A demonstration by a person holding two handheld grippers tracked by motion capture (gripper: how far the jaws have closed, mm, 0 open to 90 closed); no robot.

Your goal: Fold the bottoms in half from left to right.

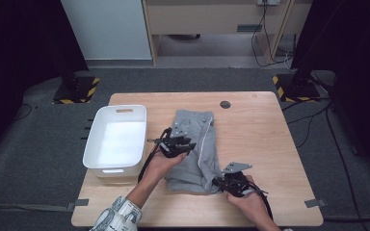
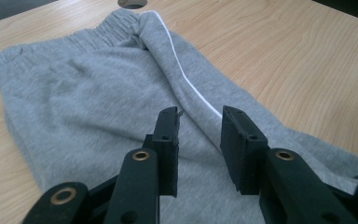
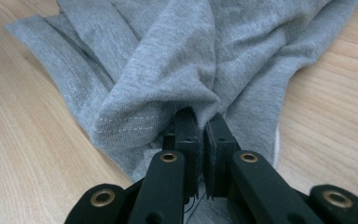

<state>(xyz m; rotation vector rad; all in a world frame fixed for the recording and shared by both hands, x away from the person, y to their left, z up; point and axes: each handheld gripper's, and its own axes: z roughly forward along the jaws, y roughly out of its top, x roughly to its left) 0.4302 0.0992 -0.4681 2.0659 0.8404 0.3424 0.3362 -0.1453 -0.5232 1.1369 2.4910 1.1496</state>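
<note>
Grey shorts [image 1: 195, 126] lie folded lengthwise on the wooden table [image 1: 260, 139], waistband at the far end. A white side stripe [image 2: 186, 84] runs along a fold of the shorts [image 2: 88, 93]. My left gripper [image 1: 177, 142] hovers over the shorts' middle left; in the left gripper view it [image 2: 199, 126] is open, jaws apart above the stripe with no cloth pinched. My right gripper [image 1: 220, 183] is at the near right corner of the shorts. In the right gripper view it [image 3: 201, 123] is shut on a bunched hem of the grey cloth [image 3: 168, 56], which rises off the table.
A white plastic bin [image 1: 113, 172] stands on the table's left side, close beside the shorts. A round cable hole [image 1: 225, 104] sits near the far edge. Bare wood stretches to the right of the shorts. Dark stands and cables lie on the floor beyond.
</note>
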